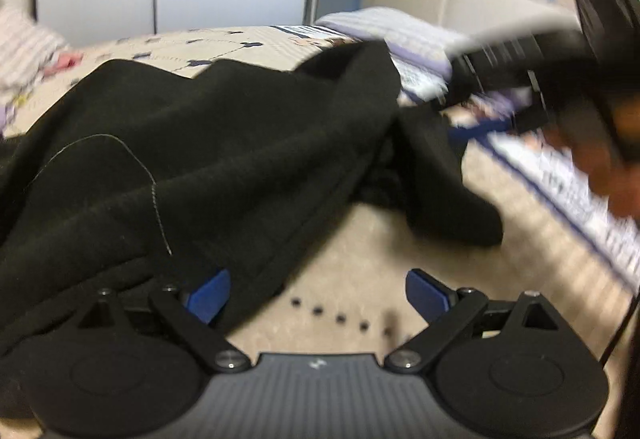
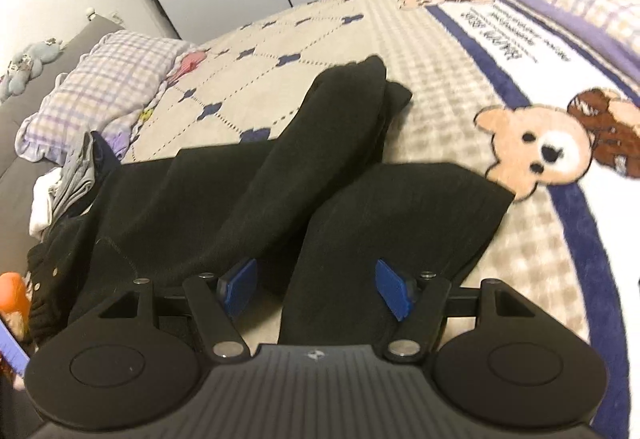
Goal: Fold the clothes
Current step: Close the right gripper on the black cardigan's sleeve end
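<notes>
Two grippers over bed [image 2: 400, 51]: left gripper [image 1: 318, 295] and right gripper [image 2: 316, 289] both agape, empty, poised above black garment [image 2: 224, 191] at bed's near edge, likely seeking hem.

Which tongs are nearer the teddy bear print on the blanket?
Right. The right tongs hang open over the black garment, with the teddy bear print just beyond. The left tongs show no bear nearby.
</notes>
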Demonstrator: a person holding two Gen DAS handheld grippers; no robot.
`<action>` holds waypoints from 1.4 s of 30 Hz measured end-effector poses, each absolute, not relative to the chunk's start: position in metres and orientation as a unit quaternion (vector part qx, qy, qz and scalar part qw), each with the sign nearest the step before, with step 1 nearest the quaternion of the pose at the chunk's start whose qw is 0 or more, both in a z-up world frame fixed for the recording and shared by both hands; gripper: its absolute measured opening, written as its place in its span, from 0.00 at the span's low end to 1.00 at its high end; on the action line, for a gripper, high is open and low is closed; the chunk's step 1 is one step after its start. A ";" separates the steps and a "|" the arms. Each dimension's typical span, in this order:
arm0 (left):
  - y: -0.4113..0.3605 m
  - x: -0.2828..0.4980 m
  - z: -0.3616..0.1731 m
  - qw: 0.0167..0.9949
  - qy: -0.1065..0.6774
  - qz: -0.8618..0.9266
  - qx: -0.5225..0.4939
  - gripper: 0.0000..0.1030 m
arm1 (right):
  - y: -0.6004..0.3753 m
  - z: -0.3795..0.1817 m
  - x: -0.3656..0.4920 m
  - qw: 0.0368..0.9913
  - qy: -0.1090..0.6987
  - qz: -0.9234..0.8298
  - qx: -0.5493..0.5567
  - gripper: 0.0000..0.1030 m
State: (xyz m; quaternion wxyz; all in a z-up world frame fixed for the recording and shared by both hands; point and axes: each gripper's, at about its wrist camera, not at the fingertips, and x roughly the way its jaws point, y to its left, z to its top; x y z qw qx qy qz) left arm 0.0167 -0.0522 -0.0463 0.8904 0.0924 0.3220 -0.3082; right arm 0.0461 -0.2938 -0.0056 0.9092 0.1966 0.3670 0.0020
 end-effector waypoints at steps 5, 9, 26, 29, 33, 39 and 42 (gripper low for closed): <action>-0.058 0.009 -0.054 0.895 0.291 -0.300 0.157 0.88 | -0.295 -0.014 0.058 0.906 0.380 -0.018 0.185 0.67; -0.051 0.019 -0.051 0.901 0.288 -0.293 0.136 0.84 | -0.296 -0.023 0.068 0.902 0.392 -0.026 0.180 0.68; -0.025 0.036 -0.053 0.885 0.316 -0.339 0.044 0.13 | -0.320 -0.036 0.088 0.913 0.334 -0.073 0.222 0.21; -0.019 0.024 -0.056 0.884 0.298 -0.356 0.052 0.13 | -0.319 -0.023 0.078 0.920 0.305 -0.072 0.235 0.15; -0.010 0.012 -0.061 0.872 0.300 -0.384 0.056 0.13 | -0.303 0.003 0.054 0.936 0.264 -0.077 0.219 0.13; -0.003 0.010 -0.067 0.857 0.296 -0.420 0.040 0.78 | -0.292 0.015 0.013 0.932 0.282 -0.089 0.210 0.12; -0.008 0.013 -0.070 0.840 0.304 -0.448 0.040 1.00 | -0.286 0.007 -0.002 0.925 0.312 -0.091 0.195 0.11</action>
